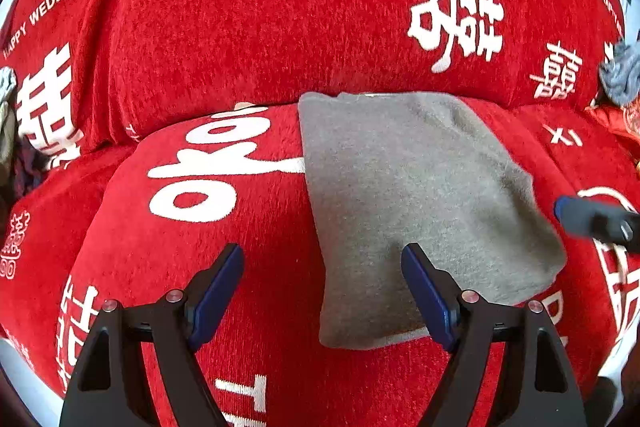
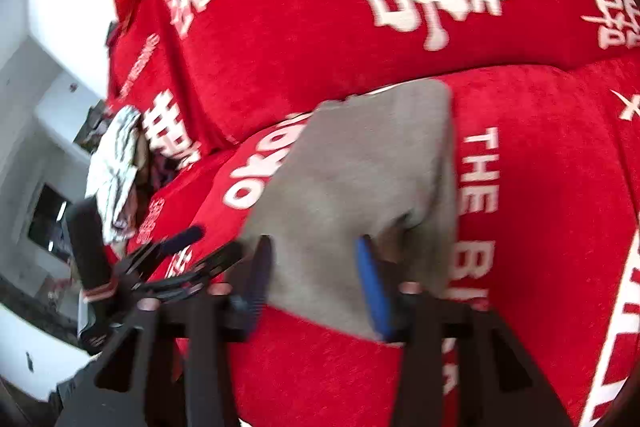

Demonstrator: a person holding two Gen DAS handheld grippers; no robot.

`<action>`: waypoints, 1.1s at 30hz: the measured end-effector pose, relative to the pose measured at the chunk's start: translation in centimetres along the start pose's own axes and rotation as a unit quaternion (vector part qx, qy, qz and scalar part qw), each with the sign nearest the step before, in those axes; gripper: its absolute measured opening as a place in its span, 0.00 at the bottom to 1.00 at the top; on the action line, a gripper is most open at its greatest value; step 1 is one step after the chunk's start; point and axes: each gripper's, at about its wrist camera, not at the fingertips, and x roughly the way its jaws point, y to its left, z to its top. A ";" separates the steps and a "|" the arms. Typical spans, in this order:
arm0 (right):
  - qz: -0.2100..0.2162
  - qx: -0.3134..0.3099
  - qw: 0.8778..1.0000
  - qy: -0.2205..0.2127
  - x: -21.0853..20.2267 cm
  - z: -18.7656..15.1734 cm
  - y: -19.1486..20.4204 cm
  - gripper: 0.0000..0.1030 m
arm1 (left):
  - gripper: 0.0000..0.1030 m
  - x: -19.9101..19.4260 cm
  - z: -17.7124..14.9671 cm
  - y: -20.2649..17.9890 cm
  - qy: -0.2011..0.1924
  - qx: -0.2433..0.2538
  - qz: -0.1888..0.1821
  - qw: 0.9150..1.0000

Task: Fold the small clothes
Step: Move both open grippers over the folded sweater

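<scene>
Grey folded fleece garment (image 1: 416, 203), a smooth oblong, lies flat on the seat of a red plush sofa cover (image 1: 248, 39) printed with white characters; its long axis runs from the front edge of the seat back to the crease under the backrest. Left gripper (image 1: 322, 283) hangs above its near left corner, blue-padded jaws wide apart and empty. Right gripper (image 2: 316, 279) hovers over the near right corner, jaws parted with nothing pinched. A crumpled pile of patterned clothes (image 2: 116, 167) sits well apart at the sofa's left end
</scene>
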 end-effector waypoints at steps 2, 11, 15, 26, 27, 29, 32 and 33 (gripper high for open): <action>0.006 -0.005 1.000 0.010 0.8 -0.7 0.0 0.58 | 0.79 0.9 -0.3 0.0 0.014 -0.002 0.003 1.000; -0.114 0.037 0.993 0.005 -0.9 -3.4 -4.3 0.59 | 0.79 0.5 -1.6 1.0 0.005 -0.007 -0.019 1.000; -0.108 -0.015 0.993 -0.036 -3.3 -2.6 -1.2 0.59 | 0.79 -1.0 -1.4 1.2 -0.014 -0.007 -0.033 0.999; -0.106 -0.014 0.994 0.012 3.5 -0.8 -0.9 0.58 | 0.80 0.9 -1.4 2.6 0.004 -0.021 -0.037 0.999; -0.099 0.002 0.995 0.009 3.4 -1.2 -2.0 0.56 | 0.80 1.0 -1.5 2.9 0.006 -0.026 -0.047 0.999; -0.079 0.025 0.997 -0.001 2.2 -1.6 -3.2 0.52 | 0.80 0.7 -1.4 4.0 0.010 -0.042 -0.070 0.997; -0.142 0.025 0.989 -0.036 -1.2 -1.3 -4.0 0.59 | 0.79 0.6 -0.2 6.0 0.018 -0.081 -0.116 0.990; -0.143 0.025 0.988 -0.045 -2.0 -1.1 -4.4 0.61 | 0.79 0.9 0.3 6.6 0.025 -0.096 -0.135 0.986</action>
